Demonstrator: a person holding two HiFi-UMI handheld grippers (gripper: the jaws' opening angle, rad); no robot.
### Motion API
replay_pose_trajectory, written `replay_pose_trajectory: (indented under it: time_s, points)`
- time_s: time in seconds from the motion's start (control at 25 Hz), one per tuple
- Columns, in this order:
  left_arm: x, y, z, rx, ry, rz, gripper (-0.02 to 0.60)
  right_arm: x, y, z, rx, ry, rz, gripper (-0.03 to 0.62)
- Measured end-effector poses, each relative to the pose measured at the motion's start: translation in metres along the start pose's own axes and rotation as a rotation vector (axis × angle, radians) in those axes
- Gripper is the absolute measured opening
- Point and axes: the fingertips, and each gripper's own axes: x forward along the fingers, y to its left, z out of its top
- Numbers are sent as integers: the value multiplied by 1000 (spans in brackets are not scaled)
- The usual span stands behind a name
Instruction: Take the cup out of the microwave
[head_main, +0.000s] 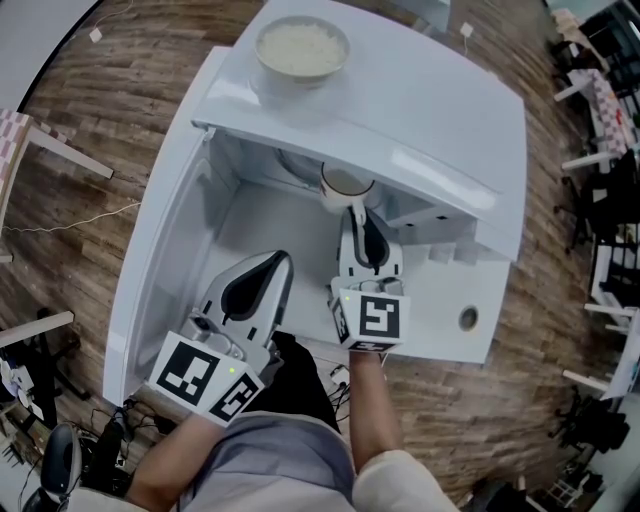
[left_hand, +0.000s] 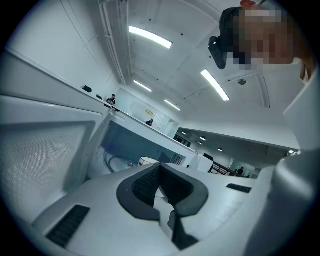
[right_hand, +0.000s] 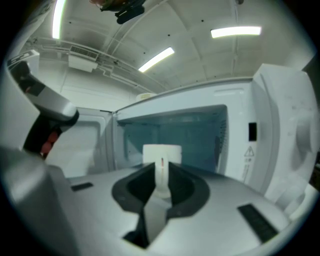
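The right gripper (right_hand: 161, 167) has its jaws narrow and, as far as I can judge, they are closed on the thin vertical handle (right_hand: 160, 184) of a small white cup (right_hand: 161, 152) that looks ceramic. The cup stands upright at the mouth of the white box-shaped microwave (head_main: 430, 110), partly under the front edge of its top. Whether its base rests on the oven floor I cannot tell.

I expect the cup to be stiff, smooth and rather slippery, light if it is empty, and breakable if it falls. The handle is a good place to hold it, but such a narrow hold lets the cup swing or tip, so it should be carried level and slowly. If there is liquid inside, I cannot see it clearly.

The microwave's wide white door (head_main: 160, 250) stands open at the left. The left gripper (head_main: 272, 265) waits beside it, jaws together and empty. A white round bowl (head_main: 302, 47) of rice sits on top of the microwave.
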Motion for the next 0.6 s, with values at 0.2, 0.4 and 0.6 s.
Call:
replay_pose_trajectory:
  time_s: [0.2, 0.4, 0.6]
  points:
    - [-3, 0, 2, 4, -7, -1, 15, -6, 5, 3, -2, -7, 7, 70]
    - [-6, -3, 1, 5, -6, -6, 14, -12, 7, 3, 2, -2, 13, 69]
    - [-6, -6, 1, 3, -9, -12, 14, -17, 10, 3, -1, 1, 22, 70]
